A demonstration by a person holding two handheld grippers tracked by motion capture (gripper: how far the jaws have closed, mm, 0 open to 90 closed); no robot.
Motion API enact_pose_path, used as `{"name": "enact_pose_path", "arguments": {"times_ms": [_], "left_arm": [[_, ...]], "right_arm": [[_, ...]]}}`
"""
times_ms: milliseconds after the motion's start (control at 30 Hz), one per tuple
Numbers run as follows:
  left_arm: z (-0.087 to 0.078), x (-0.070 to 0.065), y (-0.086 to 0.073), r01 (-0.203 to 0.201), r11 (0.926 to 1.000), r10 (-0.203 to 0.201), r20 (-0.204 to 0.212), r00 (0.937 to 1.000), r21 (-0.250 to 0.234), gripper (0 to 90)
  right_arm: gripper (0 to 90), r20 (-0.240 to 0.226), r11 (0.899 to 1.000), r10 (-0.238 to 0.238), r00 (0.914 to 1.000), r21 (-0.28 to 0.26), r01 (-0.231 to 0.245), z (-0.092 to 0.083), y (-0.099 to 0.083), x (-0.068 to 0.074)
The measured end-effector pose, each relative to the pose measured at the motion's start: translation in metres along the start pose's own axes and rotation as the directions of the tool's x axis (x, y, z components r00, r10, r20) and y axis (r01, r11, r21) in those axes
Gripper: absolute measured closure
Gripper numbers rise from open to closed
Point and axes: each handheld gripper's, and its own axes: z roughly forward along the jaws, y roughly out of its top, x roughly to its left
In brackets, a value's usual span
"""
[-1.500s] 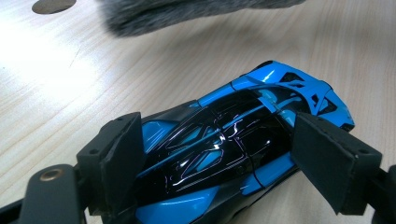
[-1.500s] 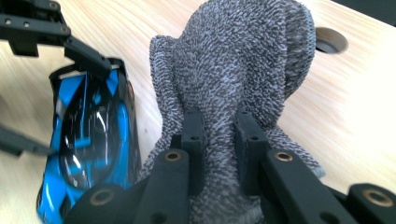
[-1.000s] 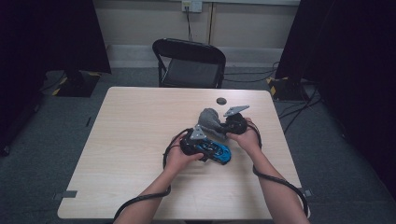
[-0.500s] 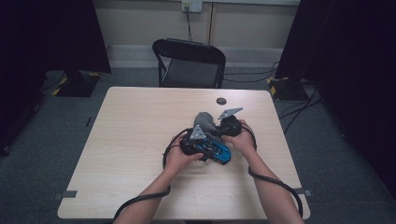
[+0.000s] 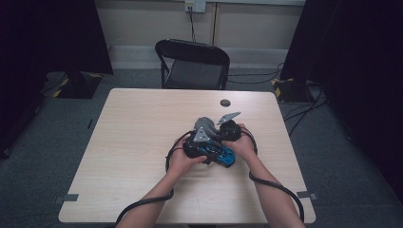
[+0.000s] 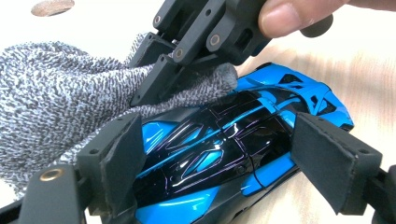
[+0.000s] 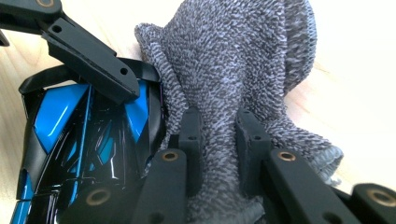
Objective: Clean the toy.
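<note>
- Your left gripper [image 5: 202, 142] is sitting near the middle of the table [image 5: 133, 142], and its jaws are clasping the blue and black toy car [image 6: 224, 154] across its width, one pad on each flank.
- In the left gripper view, the car is lying on the wood with its glossy roof facing up, wedged between your two black pads.
- The grey knitted cloth [image 6: 51, 98] is lying just beside the car on its left in that view, with a fold draped over the car's edge.
- Your right gripper [image 7: 218, 140] is pinching a bunched fold of that cloth, its jaws drawn nearly together with the fabric squeezed between them.
- In the right gripper view, the cloth is touching the car's dark end, and the rest of it is spreading out onto the table beyond.
- In the high view, your right gripper is sitting just right of the left one, both hands crowded over the car.
- A small dark round object [image 5: 225, 102] is lying on the table well beyond your hands, toward the black folding chair [image 5: 192, 64].
</note>
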Motion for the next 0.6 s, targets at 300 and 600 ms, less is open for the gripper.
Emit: {"name": "enact_pose_path", "arguments": {"times_ms": [300,600], "left_arm": [[-0.0003,0.0005,-0.0001,0.005,1.0000,-0.005,0.000,1.0000,-0.002,17.6],[-0.0013,0.0020,0.0005,0.003,1.0000,-0.003,-0.006,1.0000,0.008,17.8]], "right_arm": [[75.5,-0.010,0.999,-0.023,0.9997,0.038,0.023,-0.0016,0.0029,-0.0009],[75.6,-0.024,0.999,-0.024,0.9994,0.035,0.025,-0.0080,-0.0029,-0.0049]]}}
